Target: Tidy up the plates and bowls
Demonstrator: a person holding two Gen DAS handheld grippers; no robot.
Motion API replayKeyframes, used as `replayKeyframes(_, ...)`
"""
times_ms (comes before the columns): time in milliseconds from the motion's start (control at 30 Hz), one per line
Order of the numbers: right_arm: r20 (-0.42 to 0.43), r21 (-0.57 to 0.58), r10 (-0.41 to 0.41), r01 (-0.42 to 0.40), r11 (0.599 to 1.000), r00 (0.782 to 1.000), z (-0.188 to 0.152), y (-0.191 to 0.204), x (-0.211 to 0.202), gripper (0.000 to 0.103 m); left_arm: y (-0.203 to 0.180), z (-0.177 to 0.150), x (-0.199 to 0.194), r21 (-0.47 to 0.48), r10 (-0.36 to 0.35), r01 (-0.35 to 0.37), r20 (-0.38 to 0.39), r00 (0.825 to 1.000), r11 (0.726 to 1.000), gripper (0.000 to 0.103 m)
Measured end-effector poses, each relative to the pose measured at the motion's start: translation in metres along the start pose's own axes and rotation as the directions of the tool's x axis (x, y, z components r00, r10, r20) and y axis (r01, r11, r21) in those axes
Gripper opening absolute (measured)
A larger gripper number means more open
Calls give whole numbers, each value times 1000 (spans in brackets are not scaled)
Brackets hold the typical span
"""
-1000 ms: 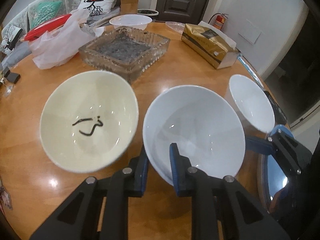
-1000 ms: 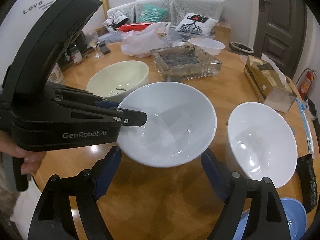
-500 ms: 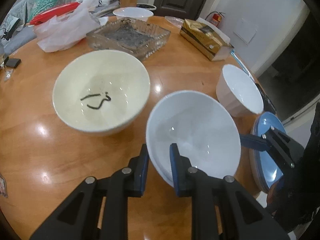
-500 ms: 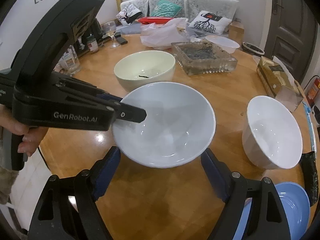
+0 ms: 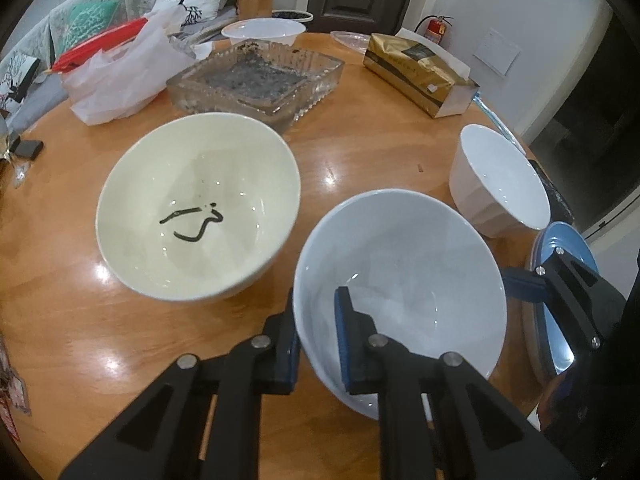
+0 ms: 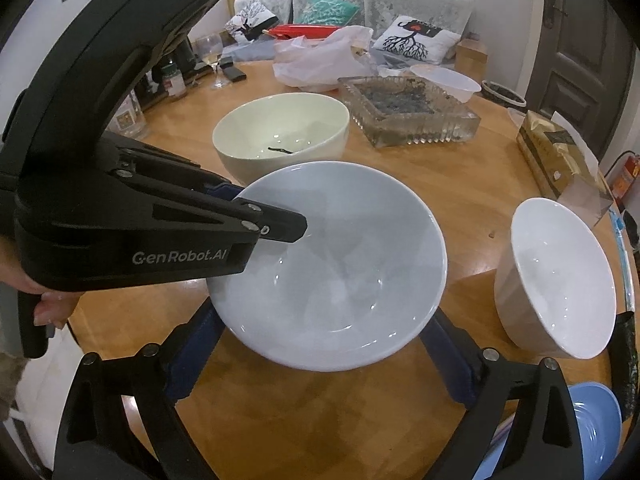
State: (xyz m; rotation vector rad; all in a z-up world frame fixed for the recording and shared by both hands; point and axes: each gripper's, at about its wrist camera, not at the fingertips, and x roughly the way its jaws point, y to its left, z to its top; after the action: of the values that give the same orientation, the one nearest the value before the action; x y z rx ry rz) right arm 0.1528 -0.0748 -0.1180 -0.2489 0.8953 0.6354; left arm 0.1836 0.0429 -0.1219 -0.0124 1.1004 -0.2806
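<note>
Bowl (image 5: 400, 280), glazed, rigid, likely slippery and breakable, sits pinched at its near rim by left fingers (image 5: 348, 340); right fingers (image 6: 192, 352) gape empty beneath.

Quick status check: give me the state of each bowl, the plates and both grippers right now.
pale blue bowl: clamped at its rim, empty.
cream bowl: upright on table, dark residue inside.
white bowl: upright on table, empty.
blue plates: at table edge.
left gripper: shut on the bowl rim.
right gripper: open, fingers either side of the bowl.
</note>
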Motion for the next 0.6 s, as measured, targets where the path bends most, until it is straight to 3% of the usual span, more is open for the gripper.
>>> replayKeyframes(200, 126, -47, -47, 53, 997, 991, 13, 13, -39, 94, -2, 6, -34, 7, -21, 20, 72, 997, 1000, 15)
replayKeyframes(600, 237, -91, -16, 39, 995, 971, 63, 29, -54, 94, 24, 37, -89, 13, 84, -88, 176, 981, 996, 15)
